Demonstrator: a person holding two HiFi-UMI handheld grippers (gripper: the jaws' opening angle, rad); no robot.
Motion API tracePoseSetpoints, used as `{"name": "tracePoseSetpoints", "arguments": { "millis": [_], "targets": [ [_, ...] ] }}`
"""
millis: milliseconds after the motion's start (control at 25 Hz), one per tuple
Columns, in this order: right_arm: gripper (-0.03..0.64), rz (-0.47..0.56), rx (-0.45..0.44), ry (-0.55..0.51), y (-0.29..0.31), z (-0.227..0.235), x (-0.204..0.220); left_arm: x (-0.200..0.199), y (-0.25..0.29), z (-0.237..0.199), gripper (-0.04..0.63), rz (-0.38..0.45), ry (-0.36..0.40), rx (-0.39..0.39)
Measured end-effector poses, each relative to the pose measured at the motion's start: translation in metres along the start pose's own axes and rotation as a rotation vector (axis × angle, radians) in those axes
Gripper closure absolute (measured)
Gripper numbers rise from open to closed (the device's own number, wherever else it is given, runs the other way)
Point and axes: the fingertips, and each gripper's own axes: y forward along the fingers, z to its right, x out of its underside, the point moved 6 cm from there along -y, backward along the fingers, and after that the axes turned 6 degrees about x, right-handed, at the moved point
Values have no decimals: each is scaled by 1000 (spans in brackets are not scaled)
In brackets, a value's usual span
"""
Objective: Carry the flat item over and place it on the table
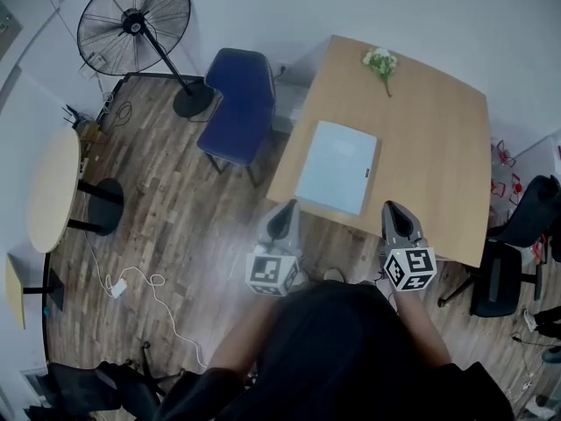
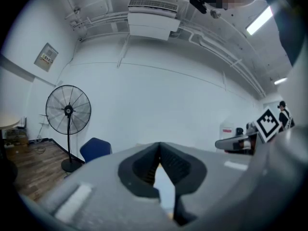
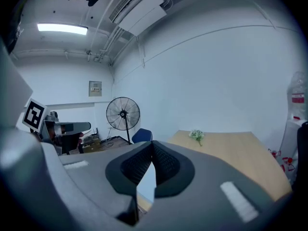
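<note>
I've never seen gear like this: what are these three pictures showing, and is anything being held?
A person holds two hand tools, the left gripper and the right gripper; the cubes are part of them. One picture comes from a head camera looking down; the other two from cameras riding on each tool. On the wooden table lie a pale blue flat sheet and a sprig of flowers. Both pairs of fingers are closed, and seem to hold nothing.

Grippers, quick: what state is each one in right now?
Left gripper: closed, jaws together, holding nothing.
Right gripper: closed, jaws together, holding nothing.
</note>
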Motion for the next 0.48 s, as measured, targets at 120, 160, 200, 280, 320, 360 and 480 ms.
{"name": "tracePoseSetpoints", "arguments": {
  "millis": [120, 160, 200, 280, 320, 360, 480],
  "targets": [
    [615, -17, 12, 10, 2, 1, 3, 4, 4, -2, 595, -16, -17, 12],
    [615, -22, 14, 10, 3, 0, 5, 5, 6, -3, 595, -23, -26, 15],
    [615, -28, 15, 9, 4, 0, 7, 7, 7, -4, 595, -30, -32, 16],
    [615, -37, 15, 5, 6, 0, 10, 11, 9, -6, 595, -39, -37, 15],
    [615, -41, 15, 4, 7, 0, 11, 12, 9, -6, 595, -42, -38, 14],
    [615, -43, 15, 2, 7, 0, 12, 13, 9, -8, 595, -43, -38, 14],
    [615, -47, 15, -1, 9, -5, 14, 14, 4, -13, 595, -44, -45, 9]
  ]
}}
